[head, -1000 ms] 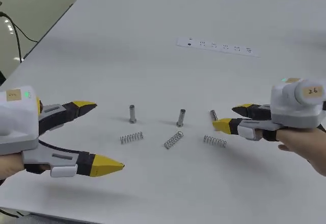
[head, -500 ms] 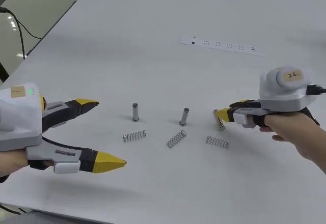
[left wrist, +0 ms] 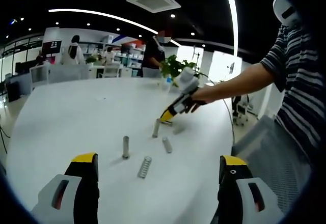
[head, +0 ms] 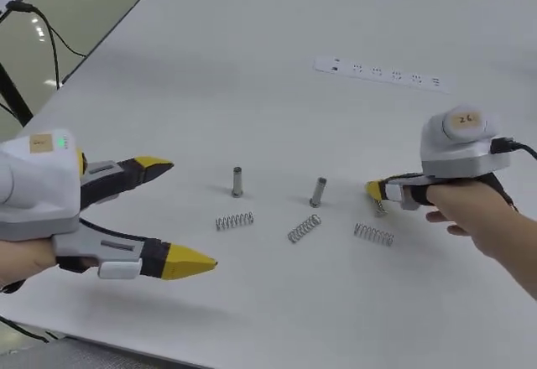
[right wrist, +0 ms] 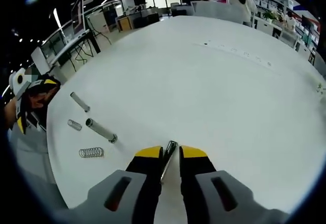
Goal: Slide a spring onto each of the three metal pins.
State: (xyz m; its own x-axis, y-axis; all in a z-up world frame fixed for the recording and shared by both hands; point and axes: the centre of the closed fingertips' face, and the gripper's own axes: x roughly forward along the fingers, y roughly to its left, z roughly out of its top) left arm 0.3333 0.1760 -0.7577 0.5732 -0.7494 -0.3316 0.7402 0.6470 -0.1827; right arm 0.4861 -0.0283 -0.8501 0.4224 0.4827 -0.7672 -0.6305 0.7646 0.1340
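Note:
Two metal pins stand upright on the white table, the left pin point(head: 237, 181) and the middle pin point(head: 319, 191). The third pin point(head: 379, 207) leans, and my right gripper point(head: 374, 191) is shut on it; the right gripper view has this pin point(right wrist: 169, 155) between the narrow jaws. Three springs lie flat in front of the pins: a left spring point(head: 234, 220), a middle spring point(head: 304, 228) and a right spring point(head: 373, 235). My left gripper point(head: 180, 214) hovers wide open to the left of the pins, holding nothing. The left gripper view looks along the pins point(left wrist: 126, 146) toward the right gripper point(left wrist: 165, 116).
A white power strip point(head: 388, 75) lies at the back of the table point(head: 252, 67). The table's left edge runs diagonally, with a black cable point(head: 50, 42) beyond it. The near table edge is just below my left gripper.
My right gripper has rolled upright and shut its jaws on the rightmost pin, which now leans. The left gripper has stayed open; the head camera has shifted slightly.

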